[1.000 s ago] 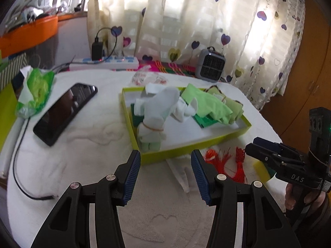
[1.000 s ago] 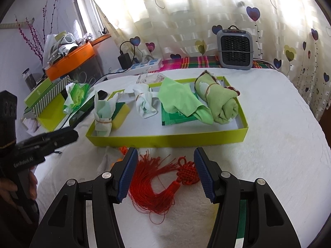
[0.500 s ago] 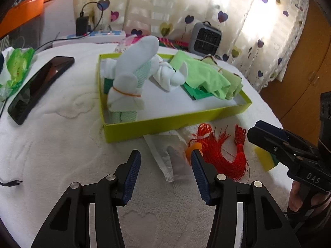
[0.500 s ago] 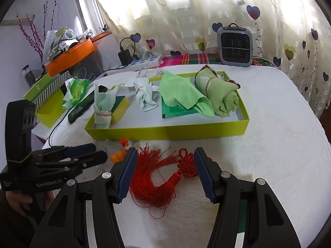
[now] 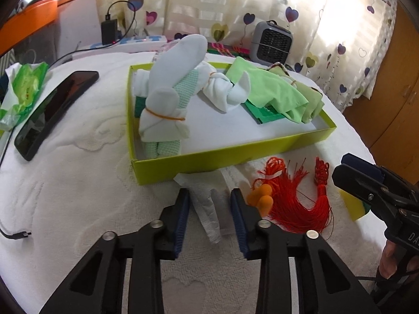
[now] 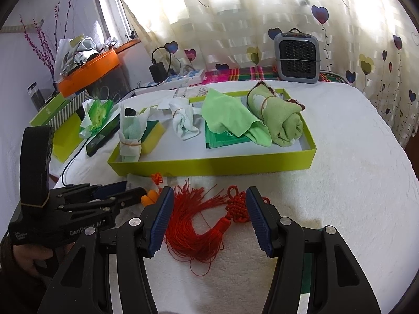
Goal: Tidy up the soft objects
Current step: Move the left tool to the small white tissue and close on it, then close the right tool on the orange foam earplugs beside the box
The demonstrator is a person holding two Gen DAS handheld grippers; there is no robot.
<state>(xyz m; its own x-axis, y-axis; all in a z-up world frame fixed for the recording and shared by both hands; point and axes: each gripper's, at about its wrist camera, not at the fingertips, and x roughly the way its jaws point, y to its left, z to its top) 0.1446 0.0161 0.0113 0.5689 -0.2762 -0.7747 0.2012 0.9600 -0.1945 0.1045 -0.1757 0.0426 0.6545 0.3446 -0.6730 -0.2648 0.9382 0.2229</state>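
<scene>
A yellow-green tray (image 5: 209, 157) on the white bedspread holds a white sock bundle bound with a rubber band (image 5: 167, 104), a green cloth (image 5: 275, 91) and a rolled green towel (image 6: 282, 120). In front of the tray lies a white cloth pouch (image 5: 207, 204). My left gripper (image 5: 209, 209) straddles the pouch and its jaws are closing, the pads close to its edges. Orange soft pieces (image 5: 262, 198) sit just right of it. A red tassel (image 6: 199, 225) lies between the fingers of my right gripper (image 6: 209, 217), which is open and hovers over it.
A black phone (image 5: 52, 110) and a green tissue packet (image 5: 23, 86) lie left of the tray. A grey heater (image 5: 272, 41) and a power strip (image 5: 131, 43) stand behind it. A cable end (image 5: 15, 235) lies at the near left. A person's hand (image 6: 31, 261) holds the left gripper.
My left gripper has come down and forward to the white pouch in front of the tray, and its jaws have narrowed around it. The right gripper has stayed still.
</scene>
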